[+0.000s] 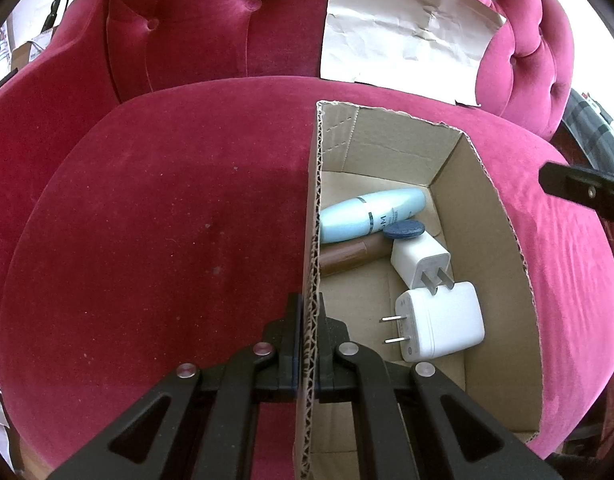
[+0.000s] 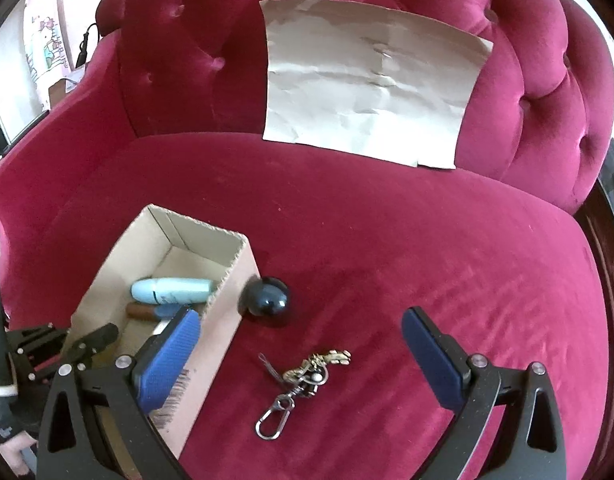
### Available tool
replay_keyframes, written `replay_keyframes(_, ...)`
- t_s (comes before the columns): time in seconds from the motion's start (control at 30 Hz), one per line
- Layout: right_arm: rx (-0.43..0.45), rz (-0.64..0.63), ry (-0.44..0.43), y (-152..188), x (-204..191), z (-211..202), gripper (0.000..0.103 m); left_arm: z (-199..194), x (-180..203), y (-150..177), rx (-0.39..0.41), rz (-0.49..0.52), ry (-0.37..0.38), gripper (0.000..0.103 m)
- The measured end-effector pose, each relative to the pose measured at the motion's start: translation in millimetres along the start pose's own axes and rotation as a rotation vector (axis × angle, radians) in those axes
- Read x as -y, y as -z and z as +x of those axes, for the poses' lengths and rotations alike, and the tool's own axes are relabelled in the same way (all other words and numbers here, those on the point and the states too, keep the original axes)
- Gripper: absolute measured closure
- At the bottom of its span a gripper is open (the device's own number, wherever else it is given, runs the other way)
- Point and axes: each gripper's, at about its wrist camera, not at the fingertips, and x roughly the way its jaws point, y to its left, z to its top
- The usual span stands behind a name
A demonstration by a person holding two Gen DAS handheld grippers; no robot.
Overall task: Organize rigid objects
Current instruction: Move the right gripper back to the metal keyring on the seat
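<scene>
My left gripper (image 1: 310,312) is shut on the near left wall of an open cardboard box (image 1: 313,208) on a red velvet seat. Inside lie a light blue bottle (image 1: 371,214), a brown tube (image 1: 347,258), a dark blue disc (image 1: 403,230) and two white plug chargers (image 1: 439,326). In the right wrist view the box (image 2: 227,308) stands at the left. My right gripper (image 2: 303,344) is open above a metal keychain (image 2: 303,380). A black glossy ball (image 2: 266,296) rests against the box's right wall.
A creased sheet of brown paper (image 2: 371,80) leans on the tufted backrest (image 2: 179,60). The red seat cushion (image 2: 427,240) stretches right of the box. The right gripper's tip (image 1: 579,188) shows at the right edge of the left wrist view.
</scene>
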Motion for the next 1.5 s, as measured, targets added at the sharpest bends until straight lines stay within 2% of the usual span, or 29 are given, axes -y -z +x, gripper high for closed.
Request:
replay_keyframes(0.27, -0.015, 0.007, 0.009, 17, 13, 6, 0.000, 0, 1, 0, -0.001, 0.005, -0.007, 0.100)
replay_keyframes(0.67, -0.088, -0.013, 0.024, 42, 16, 27, 0.000, 1, 2, 0, -0.003, 0.001, -0.010, 0.100)
replay_keyframes(0.93, -0.140, 0.033, 0.019, 56, 18, 46, 0.000, 1, 2, -1, -0.004, 0.001, -0.011, 0.100)
replay_keyframes(1.27, -0.179, 0.014, 0.044, 62, 11, 60, 0.000, 1, 1, -1, -0.003, 0.000, -0.008, 0.100)
replay_keyframes(1.5, -0.180, 0.050, 0.021, 55, 16, 63, 0.002, 1, 0, 0, -0.003, -0.001, -0.006, 0.100)
